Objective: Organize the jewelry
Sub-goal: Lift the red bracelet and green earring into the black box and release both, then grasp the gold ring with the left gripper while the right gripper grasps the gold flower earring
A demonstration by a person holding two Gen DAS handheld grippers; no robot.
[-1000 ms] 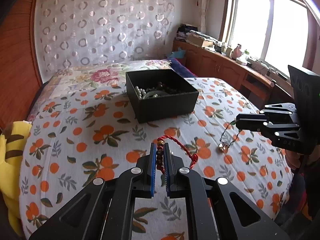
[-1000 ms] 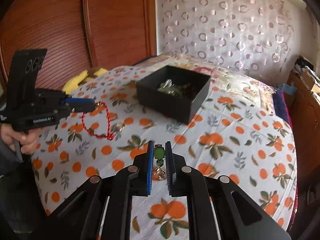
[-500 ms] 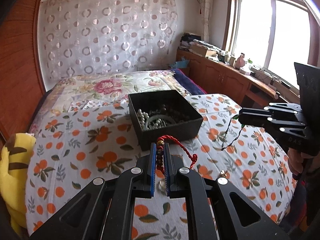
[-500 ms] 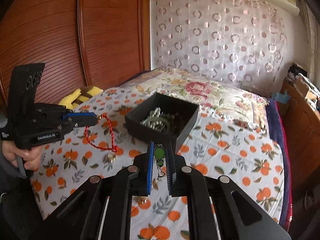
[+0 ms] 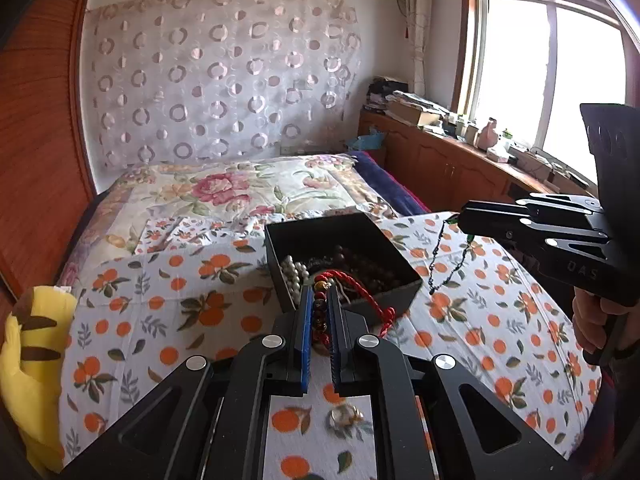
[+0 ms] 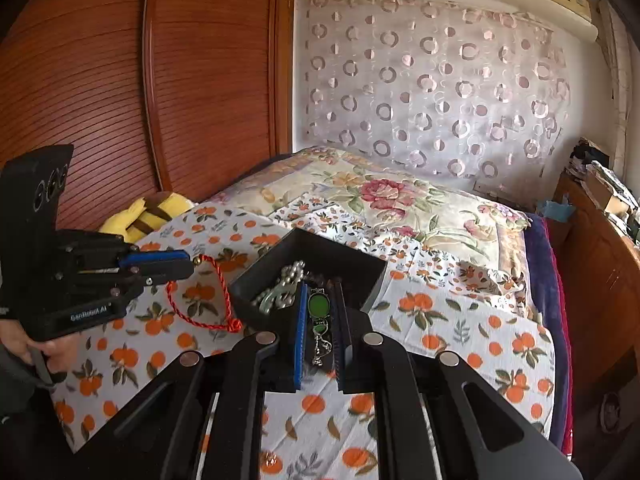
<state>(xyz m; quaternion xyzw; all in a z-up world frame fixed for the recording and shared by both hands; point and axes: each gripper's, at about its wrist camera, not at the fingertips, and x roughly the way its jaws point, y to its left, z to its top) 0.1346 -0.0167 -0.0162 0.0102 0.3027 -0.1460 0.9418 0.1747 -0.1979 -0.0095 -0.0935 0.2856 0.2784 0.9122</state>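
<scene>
A black jewelry box (image 5: 396, 252) (image 6: 340, 252) sits on the orange-print bedspread and holds pearl and dark bead strands. My left gripper (image 5: 319, 300) (image 6: 191, 265) is shut on a red cord bracelet with beads (image 5: 360, 292) (image 6: 218, 280), held above the bed just in front of the box. My right gripper (image 6: 320, 300) (image 5: 460, 216) is shut on a green-stone chain necklace (image 6: 319, 304) (image 5: 438, 256), which hangs beside the box's right side.
A ring (image 5: 342, 416) lies on the bedspread (image 5: 160, 320) below my left gripper. A yellow plush toy (image 5: 28, 344) lies at the bed's left edge. A wooden wardrobe (image 6: 120, 80) stands to the left, and cluttered wooden cabinets (image 5: 460, 160) run under the window.
Both grippers have risen and moved toward the box with their jewelry. The necklace has left the bedspread and now hangs free.
</scene>
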